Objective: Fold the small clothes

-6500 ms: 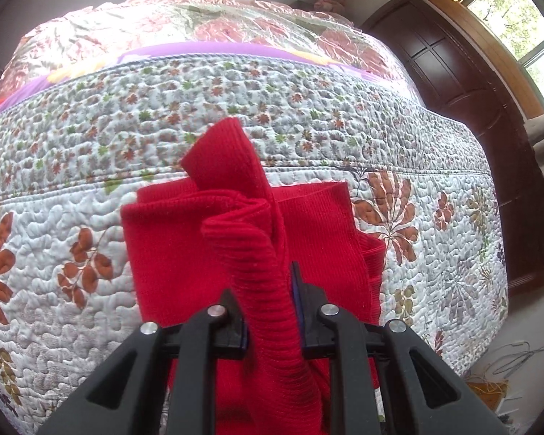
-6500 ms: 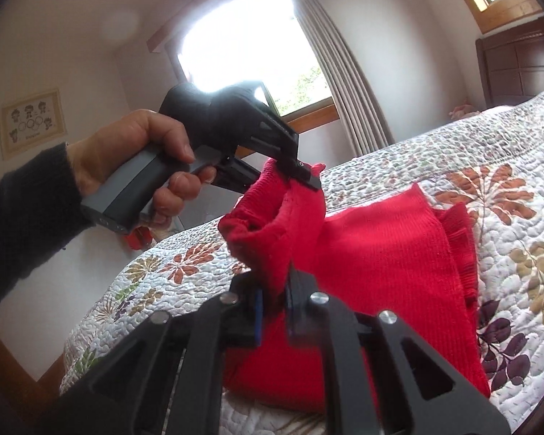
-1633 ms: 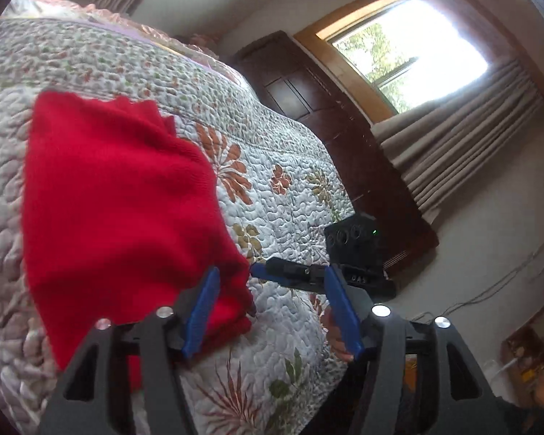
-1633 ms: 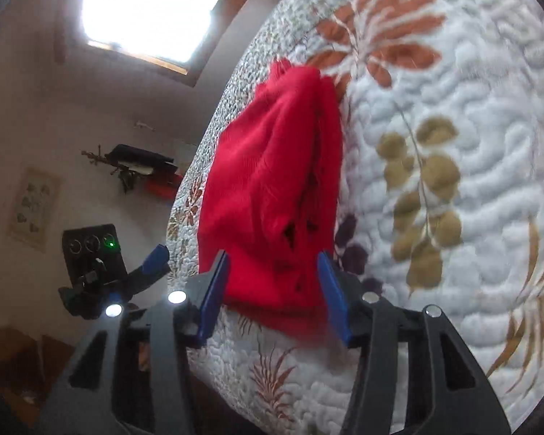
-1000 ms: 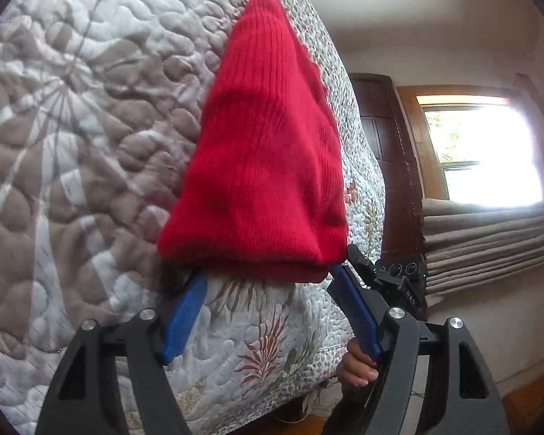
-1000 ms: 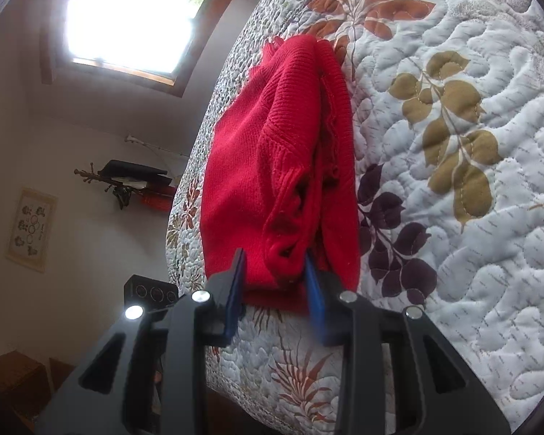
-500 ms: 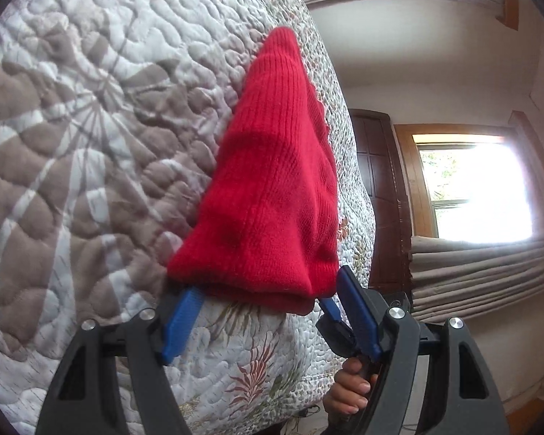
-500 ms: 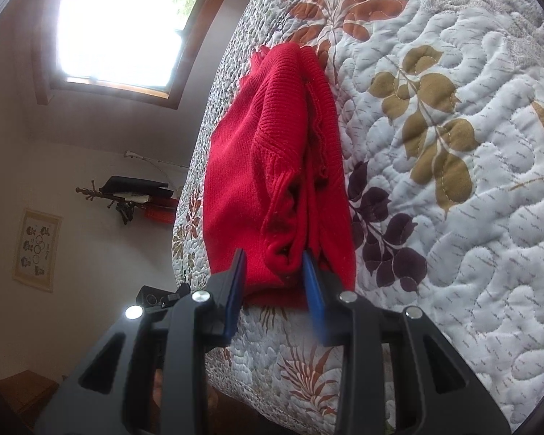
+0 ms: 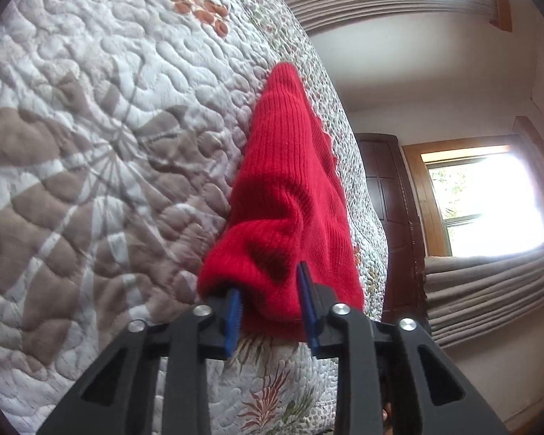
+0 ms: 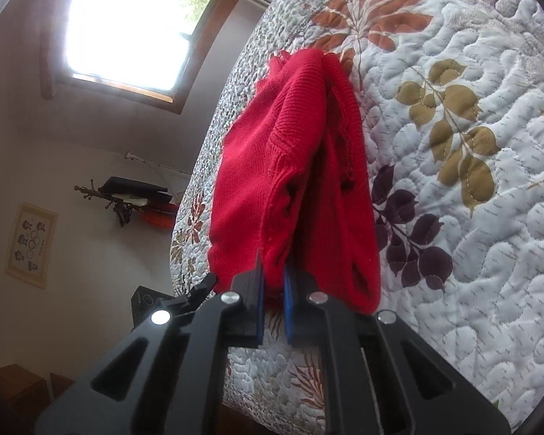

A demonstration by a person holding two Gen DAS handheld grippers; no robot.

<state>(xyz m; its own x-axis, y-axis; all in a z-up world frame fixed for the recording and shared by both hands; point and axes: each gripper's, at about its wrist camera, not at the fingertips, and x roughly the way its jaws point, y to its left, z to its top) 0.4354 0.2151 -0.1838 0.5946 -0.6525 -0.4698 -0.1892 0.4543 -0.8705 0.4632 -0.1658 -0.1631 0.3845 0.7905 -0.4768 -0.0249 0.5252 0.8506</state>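
Observation:
A red knit sweater lies folded near the edge of a quilted floral bedspread. My left gripper is shut on a bunched corner of the sweater's near edge, its blue pads pressing into the thick knit. In the right wrist view the same red sweater shows its layered side, and my right gripper is shut on a fold of its near edge. The left gripper's tip pokes in just left of the right one.
The bedspread drops off at the bed edge right under both grippers. A dark wooden door and curtained window stand beyond the bed. A coat rack and framed picture are on the far wall.
The left gripper's jaws closed from wide open onto the sweater's near corner, bunching the knit. The right gripper narrowed further on its fold. Both stayed at the bed edge.

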